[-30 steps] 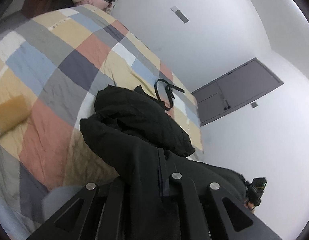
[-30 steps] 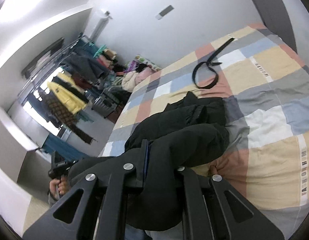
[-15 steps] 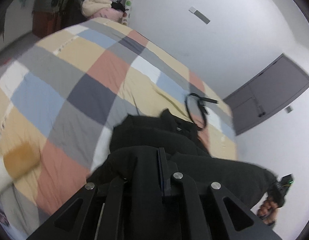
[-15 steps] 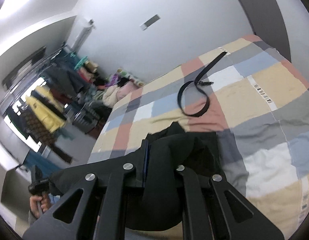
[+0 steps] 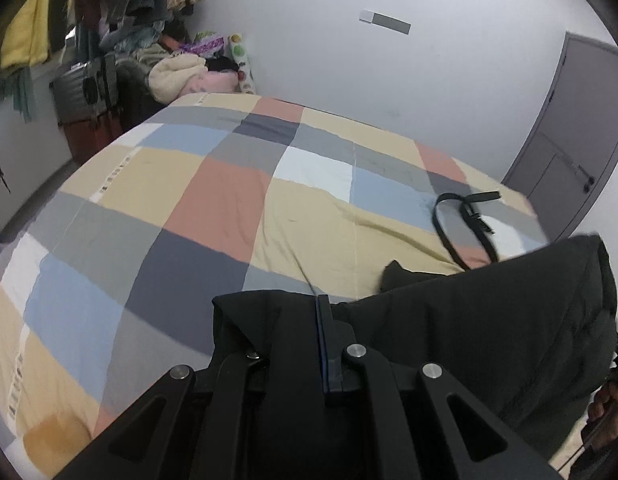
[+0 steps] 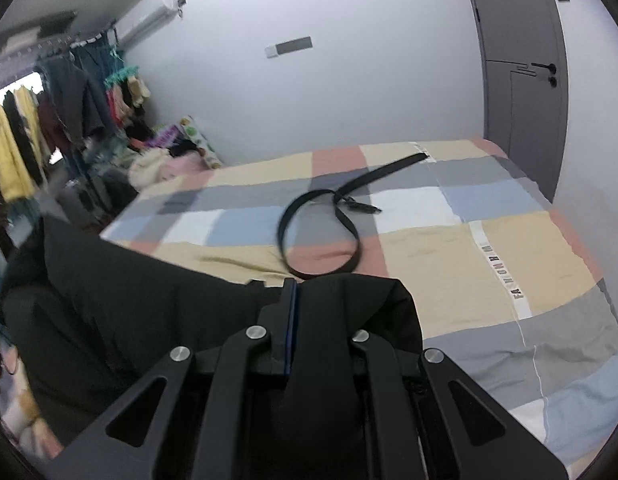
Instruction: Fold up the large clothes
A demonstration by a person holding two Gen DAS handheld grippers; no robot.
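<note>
Both hand-held grippers are up over the near edge of the bed. Left gripper point(image 5: 323, 308): jaws pressed together, a fold of the large black padded garment point(image 5: 489, 320) pinched between them. Right gripper point(image 6: 289, 292): jaws likewise closed tight on another part of the same black fabric point(image 6: 129, 300).

The garment hangs stretched between the two grippers, bulky, creased, its upper edge raised above the mattress. From the left wrist view a small dark corner shows just beyond the top edge, low against the bedding; whether it touches, cannot tell.

Below and beyond lies the patchwork checked bedspread point(image 5: 213, 208) in squares of yellow, salmon, grey, pale blue and white, a printed white strip running across its right side.

A black leather belt point(image 6: 329, 220) lies looped on the bedspread, apart from the garment, its tail pointing toward the grey door point(image 6: 521, 60).

Far corner: a crowded clothes rail point(image 6: 49, 120) with a yellow coat and dark jackets, a heap of cream and pink soft things point(image 5: 189, 76) at the head of the bed, and a silver suitcase point(image 5: 85, 92) beside it.
</note>
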